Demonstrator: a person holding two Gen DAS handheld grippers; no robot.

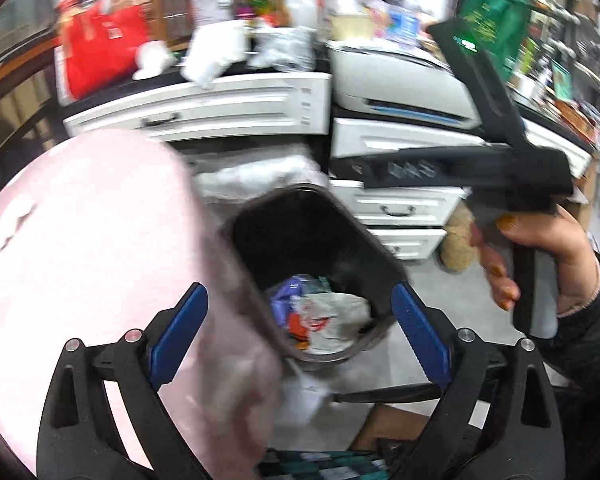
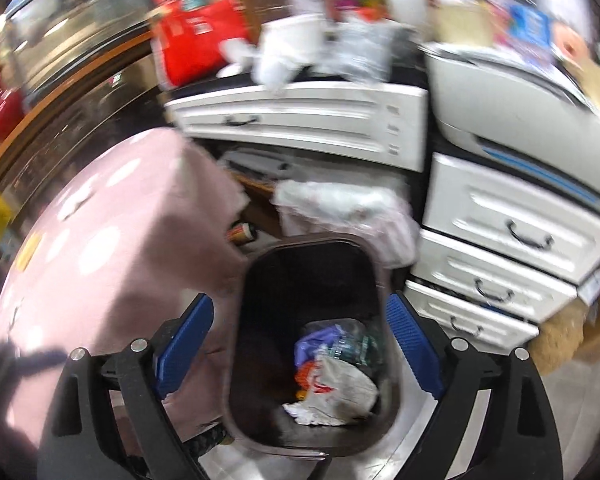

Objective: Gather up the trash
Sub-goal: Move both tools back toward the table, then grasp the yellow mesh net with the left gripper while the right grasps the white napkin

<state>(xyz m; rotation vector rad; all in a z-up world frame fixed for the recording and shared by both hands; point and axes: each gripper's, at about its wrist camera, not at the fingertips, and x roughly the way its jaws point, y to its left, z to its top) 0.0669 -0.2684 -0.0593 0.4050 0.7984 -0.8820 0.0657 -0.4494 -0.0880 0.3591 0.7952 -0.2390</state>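
While both views are pretty smeared with motion blur, you can still read the scene going left to right. Far left is a big pink fabric thing with white dots (image 2: 112,240), cushion or bedding, can't tell which, sitting right up against the bin. Then the left gripper (image 1: 300,336) hangs over the dark trash bin (image 1: 260,216) with its blue pads spread wide and nothing between them. Down in the bin there's already a pile of trash (image 1: 320,320): a crumpled white bag with red print, something purple, something clear and greenish. The right-wrist view shows the same thing, right gripper (image 2: 300,340) also spread apart and empty, aimed straight into the bin. Behind it there's a white plastic bag (image 2: 340,208) draped under the white drawers (image 2: 500,236), and a printer (image 2: 520,108) on top. Far right in the left view you can see the person's right hand (image 1: 540,256) on the other tool's handle.

My read: some collecting is done since stuff's in the bin. What's left is hard to call; a white scrap on the floor (image 1: 304,396) by the bin and the cluttered countertop might be next.
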